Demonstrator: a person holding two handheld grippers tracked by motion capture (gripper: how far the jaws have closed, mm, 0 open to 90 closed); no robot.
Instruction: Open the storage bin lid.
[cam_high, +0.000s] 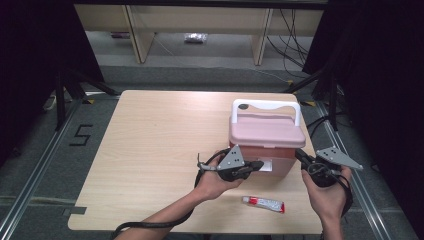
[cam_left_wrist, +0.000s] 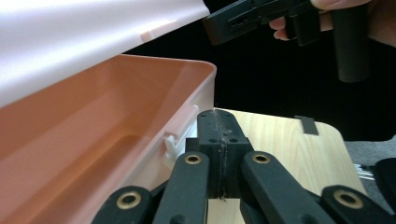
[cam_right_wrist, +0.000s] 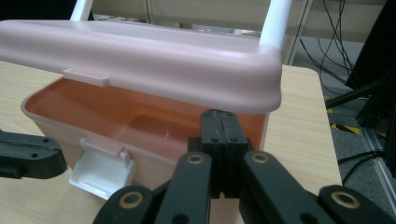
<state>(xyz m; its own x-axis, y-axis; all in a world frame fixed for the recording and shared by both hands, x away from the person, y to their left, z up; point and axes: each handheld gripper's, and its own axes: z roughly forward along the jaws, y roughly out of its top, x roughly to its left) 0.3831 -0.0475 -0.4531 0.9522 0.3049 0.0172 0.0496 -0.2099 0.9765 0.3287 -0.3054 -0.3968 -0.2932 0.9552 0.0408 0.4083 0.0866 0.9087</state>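
We count one pink box (cam_high: 266, 142), one tube (cam_high: 263, 203), and two grippers: left gripper (cam_high: 254, 166), right gripper (cam_high: 301, 156).

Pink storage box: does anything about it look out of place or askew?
The pink storage box has its lid raised ajar above the rim, not seated, and the white front latch hangs open. The inside looks empty. A small red-and-white tube lies loose on the table in front of it. Nothing looks spilled or damaged.
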